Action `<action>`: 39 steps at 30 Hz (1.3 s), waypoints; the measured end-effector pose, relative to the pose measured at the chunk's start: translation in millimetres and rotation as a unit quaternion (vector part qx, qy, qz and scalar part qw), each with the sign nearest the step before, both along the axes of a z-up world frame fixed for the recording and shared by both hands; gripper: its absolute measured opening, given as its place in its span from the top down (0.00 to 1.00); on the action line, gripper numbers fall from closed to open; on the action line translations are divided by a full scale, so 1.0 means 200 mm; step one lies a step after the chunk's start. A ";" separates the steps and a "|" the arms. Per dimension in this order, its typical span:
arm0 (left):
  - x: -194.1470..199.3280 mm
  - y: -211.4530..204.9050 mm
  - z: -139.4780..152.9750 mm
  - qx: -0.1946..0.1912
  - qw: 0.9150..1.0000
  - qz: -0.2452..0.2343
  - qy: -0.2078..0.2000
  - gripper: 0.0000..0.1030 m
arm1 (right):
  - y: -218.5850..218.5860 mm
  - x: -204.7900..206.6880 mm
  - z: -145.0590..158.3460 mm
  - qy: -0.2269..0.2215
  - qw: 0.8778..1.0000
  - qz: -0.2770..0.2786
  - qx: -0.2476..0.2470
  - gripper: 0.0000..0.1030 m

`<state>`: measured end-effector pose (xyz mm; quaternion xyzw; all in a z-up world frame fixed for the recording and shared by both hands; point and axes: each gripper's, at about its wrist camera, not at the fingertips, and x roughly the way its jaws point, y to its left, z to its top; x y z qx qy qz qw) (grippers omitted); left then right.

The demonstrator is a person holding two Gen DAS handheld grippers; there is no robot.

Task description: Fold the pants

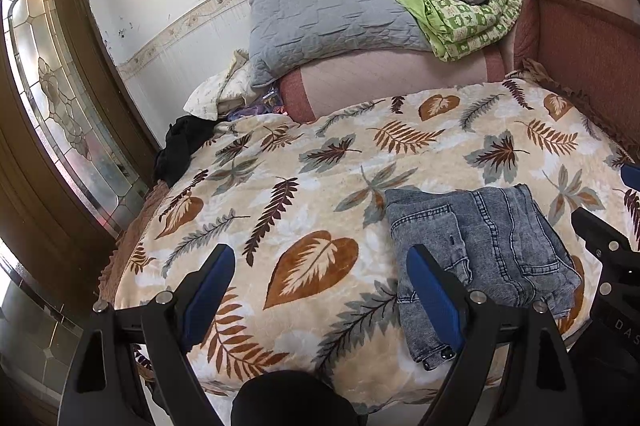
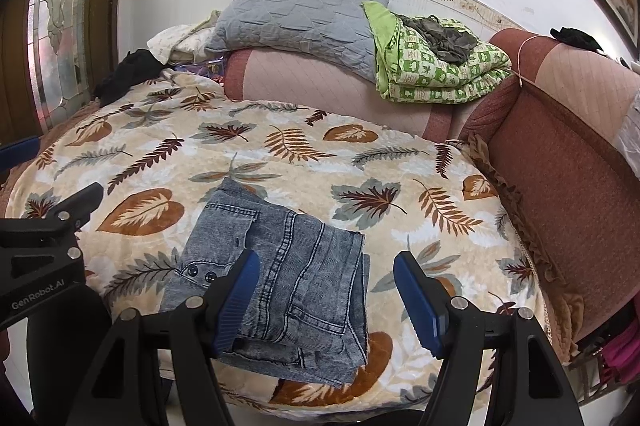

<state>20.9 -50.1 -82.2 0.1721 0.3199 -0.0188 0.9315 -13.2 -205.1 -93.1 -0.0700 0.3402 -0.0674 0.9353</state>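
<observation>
**A:** Denim pants [image 2: 280,278] are sitting folded on the leaf-print blanket [image 2: 400,161], near its front edge. Which side's closer?

**B:** Right gripper [image 2: 326,300] is hovering right over them; left gripper [image 1: 320,290] is hanging off to their left. Both are gaping wide, holding nothing.

Leaf-print blanket [image 1: 320,161], grey pillow [image 1: 324,13], green quilt [image 1: 472,17] against the wall.

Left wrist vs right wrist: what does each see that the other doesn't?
Left wrist only: the full glass door panel and tiled floor beside the bed. Right wrist only: the pink item below the sofa arm, plus a framed picture edge top right. Both: folded jeans on the leaf blanket, grey pillow, green quilt, both grippers open and empty.
</observation>
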 end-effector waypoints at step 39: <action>-0.02 -0.01 0.00 0.000 1.000 -0.008 0.001 0.15 | -0.06 -0.01 0.01 0.002 1.000 -0.006 0.003 0.29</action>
